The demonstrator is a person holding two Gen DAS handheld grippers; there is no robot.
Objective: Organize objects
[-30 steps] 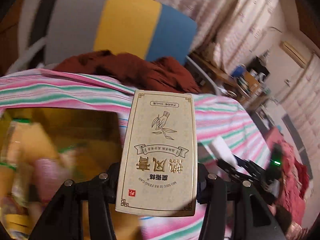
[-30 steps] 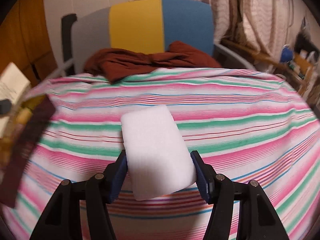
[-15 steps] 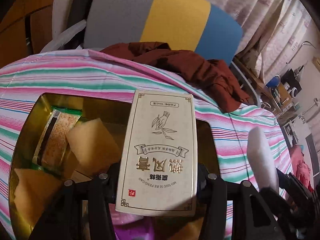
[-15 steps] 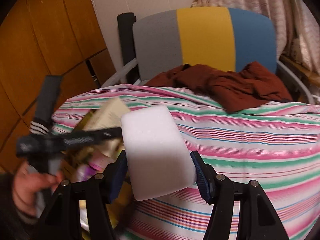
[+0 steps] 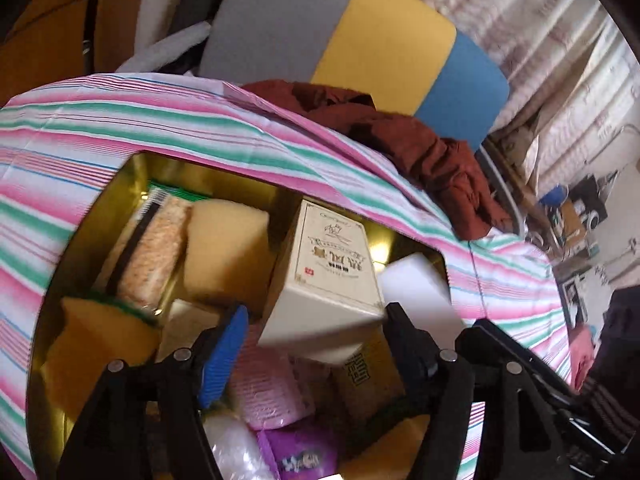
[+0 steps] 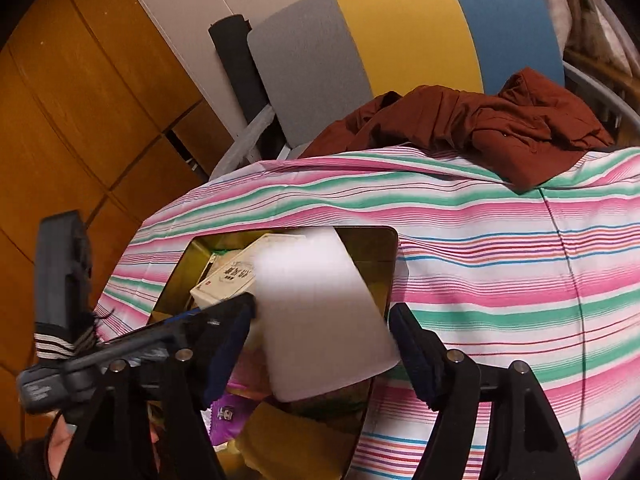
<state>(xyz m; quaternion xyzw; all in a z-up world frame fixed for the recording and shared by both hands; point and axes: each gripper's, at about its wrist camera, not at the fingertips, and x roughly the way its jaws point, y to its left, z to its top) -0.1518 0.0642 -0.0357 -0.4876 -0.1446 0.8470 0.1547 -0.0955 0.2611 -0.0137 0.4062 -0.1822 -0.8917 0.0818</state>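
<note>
Both claws' jaws have just been opening above the gold tin (image 5: 120,184). The left claw (image 5: 312,340) is released, its cream box (image 5: 328,280) tilted free. The right claw (image 6: 320,344) is released around the white sponge (image 6: 320,312).

cream box (image 5: 328,280) and white sponge (image 6: 320,312) over gold tin (image 5: 132,176).

Cream carton (image 5: 332,280) in the gold tin (image 5: 132,176): dark Chinese characters and a small red seal, too blurred to read.
</note>
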